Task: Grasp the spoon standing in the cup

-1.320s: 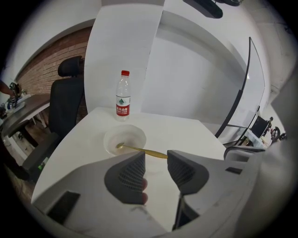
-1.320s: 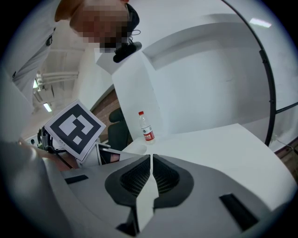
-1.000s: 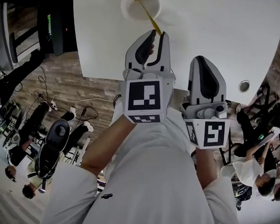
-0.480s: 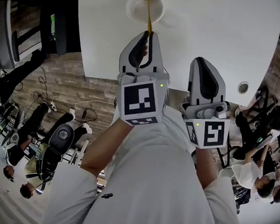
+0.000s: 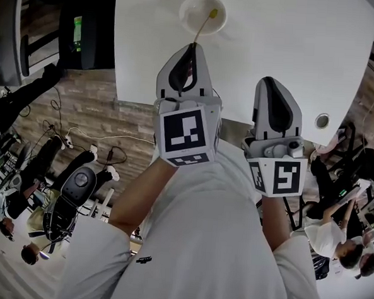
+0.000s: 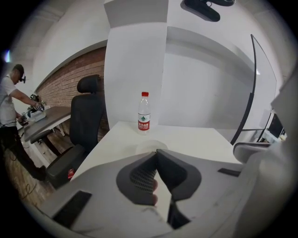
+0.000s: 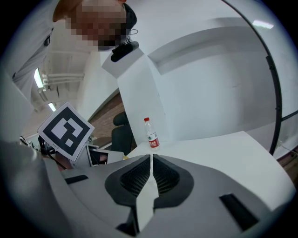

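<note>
Just ahead of the left tool (image 5: 192,46), a white cup (image 5: 191,14) stands on the white counter (image 5: 294,45); the yellow spoon (image 5: 205,25) leans out of it, its handle running back to the tool's tips. Those jaws have just been closing and now pinch the handle's end, nearly together. To its right, the right tool (image 5: 271,81) hangs at the counter's near edge, jaws together on nothing. Beyond the cup stands a water bottle (image 6: 144,112).
</note>
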`<state>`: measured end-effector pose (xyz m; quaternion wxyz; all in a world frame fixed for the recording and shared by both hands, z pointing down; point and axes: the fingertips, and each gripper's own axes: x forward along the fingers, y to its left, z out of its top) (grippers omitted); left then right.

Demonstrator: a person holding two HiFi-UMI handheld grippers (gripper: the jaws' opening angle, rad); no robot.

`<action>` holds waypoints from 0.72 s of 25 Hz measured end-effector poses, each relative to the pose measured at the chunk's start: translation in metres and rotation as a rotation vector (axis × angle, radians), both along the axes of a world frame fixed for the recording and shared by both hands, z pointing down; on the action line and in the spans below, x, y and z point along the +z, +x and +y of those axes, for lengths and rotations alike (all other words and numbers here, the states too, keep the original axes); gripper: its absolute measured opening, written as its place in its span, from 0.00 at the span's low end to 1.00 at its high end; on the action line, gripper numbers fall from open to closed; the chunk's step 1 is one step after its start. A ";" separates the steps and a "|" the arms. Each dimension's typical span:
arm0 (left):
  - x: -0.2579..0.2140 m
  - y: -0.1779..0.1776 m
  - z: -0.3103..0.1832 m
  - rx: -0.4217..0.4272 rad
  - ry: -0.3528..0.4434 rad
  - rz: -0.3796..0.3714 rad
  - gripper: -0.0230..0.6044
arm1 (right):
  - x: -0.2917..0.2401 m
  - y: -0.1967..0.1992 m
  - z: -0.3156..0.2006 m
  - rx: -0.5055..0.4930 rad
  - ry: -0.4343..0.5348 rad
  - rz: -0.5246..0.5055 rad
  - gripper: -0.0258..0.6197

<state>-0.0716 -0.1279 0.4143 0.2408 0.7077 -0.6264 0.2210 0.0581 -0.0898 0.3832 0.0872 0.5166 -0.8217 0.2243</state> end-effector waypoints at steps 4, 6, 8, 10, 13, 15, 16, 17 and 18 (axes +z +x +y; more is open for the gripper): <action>-0.009 -0.002 0.000 -0.011 0.012 0.004 0.06 | -0.008 -0.001 -0.001 -0.005 0.012 0.002 0.05; -0.014 -0.002 -0.001 -0.011 0.019 0.006 0.06 | -0.012 -0.001 -0.003 -0.007 0.019 0.002 0.05; -0.019 -0.004 0.000 -0.011 0.026 0.009 0.06 | -0.017 -0.003 -0.004 -0.009 0.027 0.004 0.05; -0.024 -0.006 0.000 -0.011 0.034 0.014 0.06 | -0.021 -0.005 -0.004 -0.010 0.036 0.005 0.05; -0.032 -0.010 0.002 -0.011 0.049 0.024 0.06 | -0.030 -0.007 -0.007 -0.012 0.054 0.006 0.05; -0.036 -0.013 0.003 -0.010 0.055 0.032 0.06 | -0.036 -0.009 -0.009 -0.014 0.065 0.009 0.05; -0.038 -0.015 0.003 -0.010 0.058 0.034 0.06 | -0.039 -0.010 -0.010 -0.015 0.071 0.011 0.05; -0.041 -0.017 0.004 -0.010 0.060 0.036 0.06 | -0.042 -0.012 -0.011 -0.016 0.078 0.013 0.05; -0.043 -0.019 0.005 -0.011 0.063 0.038 0.06 | -0.044 -0.013 -0.012 -0.017 0.084 0.014 0.05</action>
